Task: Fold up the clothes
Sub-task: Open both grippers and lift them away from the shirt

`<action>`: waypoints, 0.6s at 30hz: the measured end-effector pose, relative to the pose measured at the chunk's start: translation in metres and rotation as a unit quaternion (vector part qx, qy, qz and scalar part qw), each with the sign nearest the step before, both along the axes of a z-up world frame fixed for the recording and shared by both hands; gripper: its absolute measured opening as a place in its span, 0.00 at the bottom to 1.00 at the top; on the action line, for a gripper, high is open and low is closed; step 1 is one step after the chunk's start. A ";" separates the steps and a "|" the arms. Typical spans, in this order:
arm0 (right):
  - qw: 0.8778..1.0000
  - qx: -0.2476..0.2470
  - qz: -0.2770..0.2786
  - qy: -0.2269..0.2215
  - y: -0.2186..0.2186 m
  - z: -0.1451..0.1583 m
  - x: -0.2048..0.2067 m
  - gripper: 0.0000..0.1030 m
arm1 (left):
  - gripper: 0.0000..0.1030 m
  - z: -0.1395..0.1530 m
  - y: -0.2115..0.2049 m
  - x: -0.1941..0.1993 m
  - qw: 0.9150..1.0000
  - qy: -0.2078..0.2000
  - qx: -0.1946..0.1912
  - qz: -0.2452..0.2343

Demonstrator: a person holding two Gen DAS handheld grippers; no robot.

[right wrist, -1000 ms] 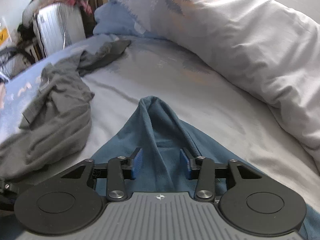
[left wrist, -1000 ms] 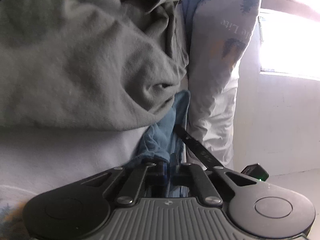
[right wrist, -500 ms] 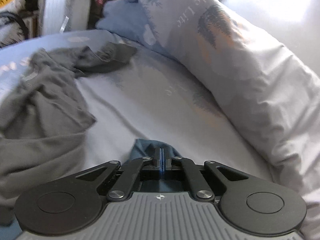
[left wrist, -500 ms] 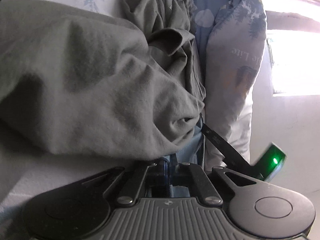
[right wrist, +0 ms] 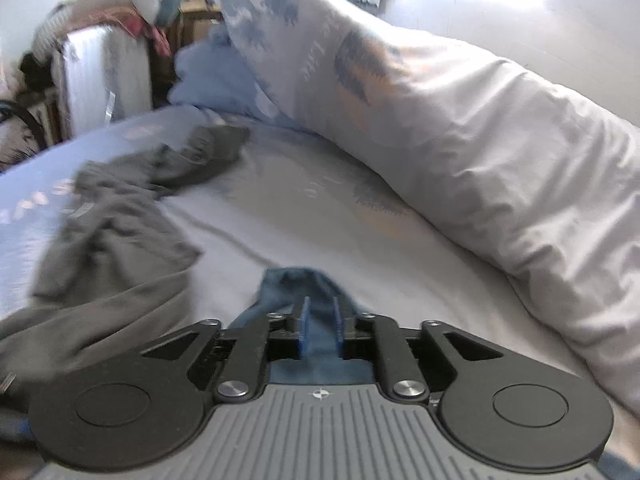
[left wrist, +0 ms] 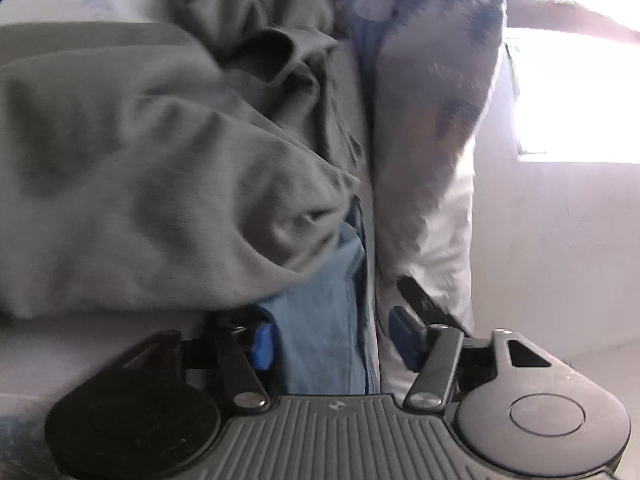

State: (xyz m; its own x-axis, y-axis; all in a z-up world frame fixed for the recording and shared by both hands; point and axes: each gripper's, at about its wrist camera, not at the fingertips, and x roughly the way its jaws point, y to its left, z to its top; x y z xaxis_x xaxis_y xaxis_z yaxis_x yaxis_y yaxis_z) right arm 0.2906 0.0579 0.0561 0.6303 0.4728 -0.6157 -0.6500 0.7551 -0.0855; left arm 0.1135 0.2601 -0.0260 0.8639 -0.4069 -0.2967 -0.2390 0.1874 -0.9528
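While blue garment (left wrist: 320, 320) lies between just-opened jaws, left hand-held gripper (left wrist: 332, 340) apart, right hand-held gripper (right wrist: 320, 320) likewise, bare sheet (right wrist: 320, 208) ahead

Left wrist view: set low and close over the bed, facing along the left gripper (left wrist: 332, 340) at the grey garment (left wrist: 160, 184) filling most of the picture, a bright window far right. Right wrist view: higher, tilted down along the right gripper (right wrist: 320, 320) across the sheet (right wrist: 320, 208) toward cluttered shelves. Shared by both: grey garment (right wrist: 104, 240), blue garment (left wrist: 324, 320) (right wrist: 304, 280), patterned duvet (left wrist: 432, 120) (right wrist: 460, 128).
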 end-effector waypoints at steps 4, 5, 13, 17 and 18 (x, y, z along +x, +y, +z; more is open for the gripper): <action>0.999 0.031 -0.007 0.003 -0.049 0.021 -0.057 0.34 | 0.67 0.008 0.005 -0.002 1.000 0.002 -0.001 -0.016; 0.999 0.038 -0.017 0.009 -0.062 0.024 -0.073 0.38 | 0.67 0.011 0.008 -0.004 1.000 0.008 0.002 -0.017; 0.997 0.039 -0.057 0.032 -0.135 0.023 -0.204 0.41 | 0.69 0.042 0.019 -0.041 0.999 0.017 0.040 -0.029; 0.991 0.097 -0.091 0.027 -0.174 0.043 -0.277 0.41 | 0.69 0.080 0.019 -0.074 0.996 -0.029 0.077 -0.030; 0.989 0.112 -0.098 0.026 -0.184 0.051 -0.294 0.41 | 0.69 0.091 0.020 -0.087 0.995 -0.046 0.087 -0.027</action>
